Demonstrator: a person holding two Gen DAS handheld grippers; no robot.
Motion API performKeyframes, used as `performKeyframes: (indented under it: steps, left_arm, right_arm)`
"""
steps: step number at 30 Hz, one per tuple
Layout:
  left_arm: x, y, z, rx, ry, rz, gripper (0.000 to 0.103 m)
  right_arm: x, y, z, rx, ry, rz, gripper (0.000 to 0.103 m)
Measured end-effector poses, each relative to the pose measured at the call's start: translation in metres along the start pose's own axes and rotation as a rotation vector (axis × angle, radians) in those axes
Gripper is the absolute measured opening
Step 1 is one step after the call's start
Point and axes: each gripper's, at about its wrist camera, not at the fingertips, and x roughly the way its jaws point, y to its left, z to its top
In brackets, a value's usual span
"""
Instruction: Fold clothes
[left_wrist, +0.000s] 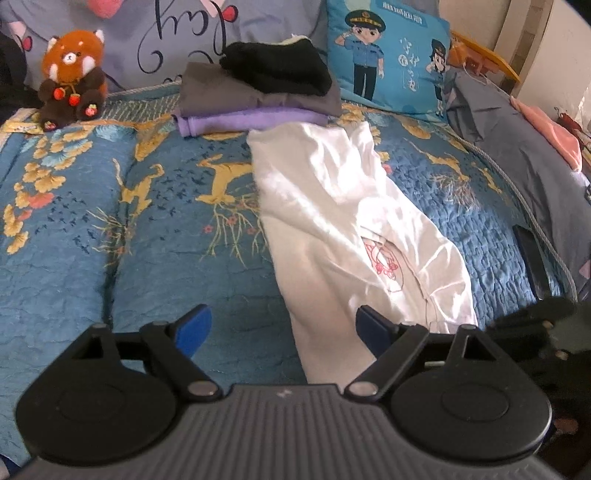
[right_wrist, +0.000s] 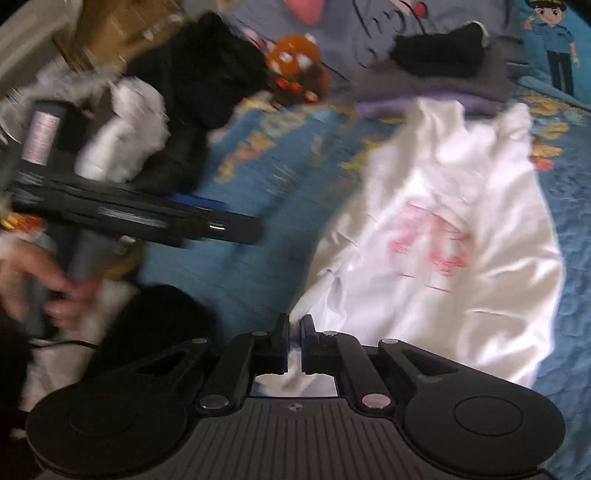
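My right hand-held gripper (right_wrist: 294, 334) is clamped narrow on an edge of the white shirt (left_wrist: 343, 218), pinched cloth showing between the fingers at bottom centre of the right wrist view, which is motion-blurred. My left hand-held gripper (left_wrist: 282, 325) is spread wide and holds nothing, hanging over the bed (left_wrist: 74, 229) with the shirt's near end between its blue pads (left_wrist: 194, 325). The shirt lies rumpled down the middle-right of the left view, pink print up, not yet flattened. The folded pile (left_wrist: 258, 99), black on grey on purple, sits at upper centre, just beyond the shirt's far end. I judge this an early step: spreading the shirt before any fold. Next move likely needs the left one to grab the opposite edge and pull the cloth taut.
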Motion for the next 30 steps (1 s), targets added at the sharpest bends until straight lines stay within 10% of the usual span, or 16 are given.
performKeyframes:
  steps: [7, 12, 22, 30]
  left_arm:
    - [-0.003, -0.007, 0.003, 0.018, -0.008, -0.006, 0.088]
    - [0.002, -0.012, 0.004, 0.031, -0.001, -0.020, 0.089]
    - [0.012, -0.015, 0.011, 0.047, 0.006, -0.038, 0.089]
    - [0.031, -0.028, 0.014, 0.088, 0.048, -0.068, 0.089]
  right_arm:
    - [0.036, -0.040, -0.029, 0.183, 0.183, -0.187, 0.007]
    - [0.017, -0.034, -0.013, 0.157, 0.125, -0.159, 0.031]
    - [-0.011, -0.065, 0.080, -0.219, -0.141, -0.368, 0.044]
    - [0.050, -0.114, 0.143, -0.497, -0.069, -0.412, 0.043]
